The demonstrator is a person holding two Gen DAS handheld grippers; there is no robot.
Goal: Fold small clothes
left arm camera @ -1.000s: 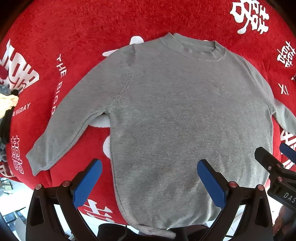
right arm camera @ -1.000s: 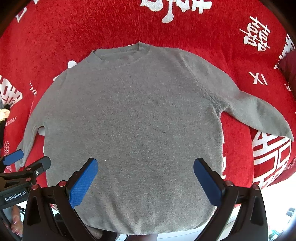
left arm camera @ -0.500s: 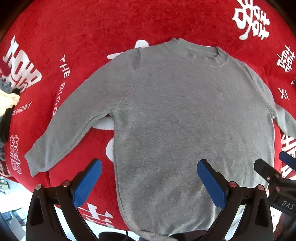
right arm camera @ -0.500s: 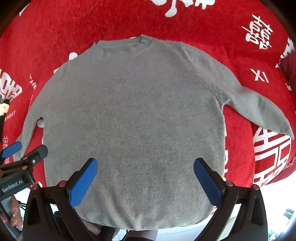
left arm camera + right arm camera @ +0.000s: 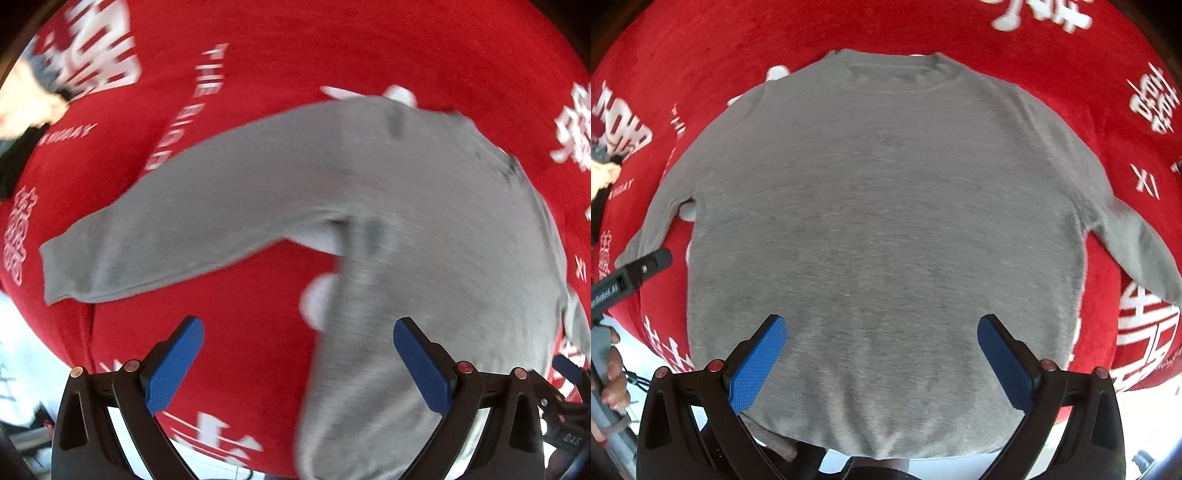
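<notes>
Two grippers, both with blue pads spread apart, nothing held. Right gripper [image 5: 881,354] hangs over the near hem of the grey knit long-sleeved sweater [image 5: 882,221], which lies flat, face up, on the red plush cover with white lettering [image 5: 701,55], hem at the cover's near edge, collar toward the far edge. Left gripper [image 5: 297,362] sits over the near-left part of the cover, straddling the sweater's left side seam; left wrist view is motion-blurred, so exact height over the cloth is unclear.

My read: sleeve fold comes first. Left sleeve [image 5: 184,225] runs out toward the cover's left edge, cuff clear of the body. Pinch at the cuff, one layer only, avoid snagging the plush. Lift low, carry straight across the chest, lay parallel to the hem. Right sleeve [image 5: 1137,251] mirrors it toward the right edge. Pile of other clothes [image 5: 602,173] at the far-left edge, keep clear.
</notes>
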